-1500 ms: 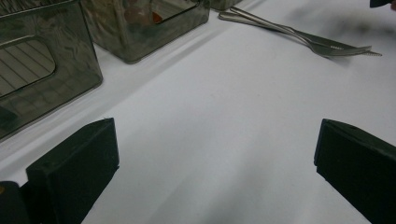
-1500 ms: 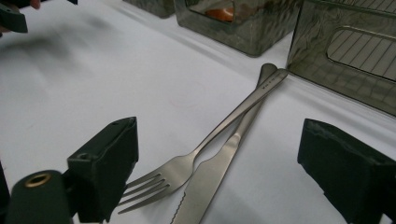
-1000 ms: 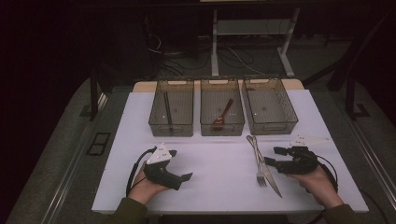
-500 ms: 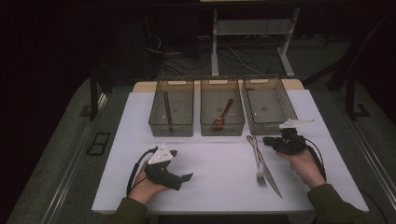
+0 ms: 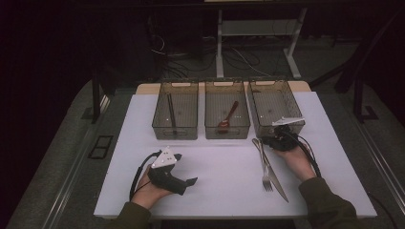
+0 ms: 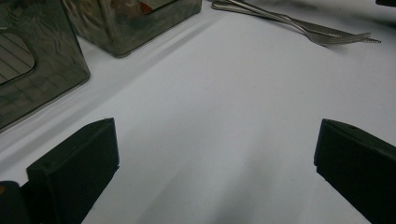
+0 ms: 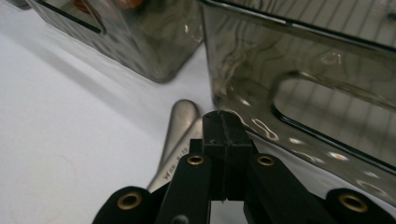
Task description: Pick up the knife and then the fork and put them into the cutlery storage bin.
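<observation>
A steel fork [image 5: 264, 164] and knife [image 5: 278, 182] lie side by side on the white table [image 5: 219, 162], handles toward the bins. My right gripper [image 5: 266, 141] is shut, its tip just over the handle ends at the front of the right bin [image 5: 277, 125]. In the right gripper view the jaws [image 7: 224, 123] are pressed together with nothing between them, and a handle end [image 7: 180, 122] lies just left of them. My left gripper [image 5: 187, 168] rests near the front left, open, jaws wide over bare table [image 6: 215, 158]. The fork [image 6: 327, 35] lies far ahead of it.
Three smoky clear bins stand in a row at the back. The left bin [image 5: 157, 125] holds a dark stick [image 5: 171, 114], the middle bin [image 5: 208, 125] a reddish-brown spoon [image 5: 229, 114]. The right bin looks empty. Dark floor and table legs lie beyond.
My right hand has moved away from the front right edge, up and left to the cutlery handles by the right bin, and its jaws have closed. The left hand has stayed put.
</observation>
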{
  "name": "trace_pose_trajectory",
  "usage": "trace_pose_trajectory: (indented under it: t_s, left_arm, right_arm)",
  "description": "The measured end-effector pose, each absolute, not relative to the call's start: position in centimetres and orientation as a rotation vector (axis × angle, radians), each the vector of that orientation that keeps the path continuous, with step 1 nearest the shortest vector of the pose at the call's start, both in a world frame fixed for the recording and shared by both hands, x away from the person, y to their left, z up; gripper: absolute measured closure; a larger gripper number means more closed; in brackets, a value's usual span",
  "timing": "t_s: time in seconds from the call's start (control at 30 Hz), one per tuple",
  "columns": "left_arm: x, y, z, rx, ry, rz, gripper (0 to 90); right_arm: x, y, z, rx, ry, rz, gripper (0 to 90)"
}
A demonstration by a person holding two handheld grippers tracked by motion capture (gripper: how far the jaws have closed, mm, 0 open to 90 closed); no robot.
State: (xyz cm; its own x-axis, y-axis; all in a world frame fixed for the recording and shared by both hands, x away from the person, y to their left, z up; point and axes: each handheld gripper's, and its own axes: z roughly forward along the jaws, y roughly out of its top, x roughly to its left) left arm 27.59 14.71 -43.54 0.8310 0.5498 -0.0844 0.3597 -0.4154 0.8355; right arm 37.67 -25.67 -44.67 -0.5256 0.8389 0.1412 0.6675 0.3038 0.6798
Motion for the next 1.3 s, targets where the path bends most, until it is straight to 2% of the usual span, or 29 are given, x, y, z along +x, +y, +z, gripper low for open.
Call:
trace_pose_trajectory:
  t_s: [1.3]
  left_arm:
    - [27.6, 14.7, -43.6, 2.053, 0.660, 0.233, 0.0]
  right_arm:
    - [36.2, -21.5, -44.7, 1.214, 2.510, 1.005, 88.9]
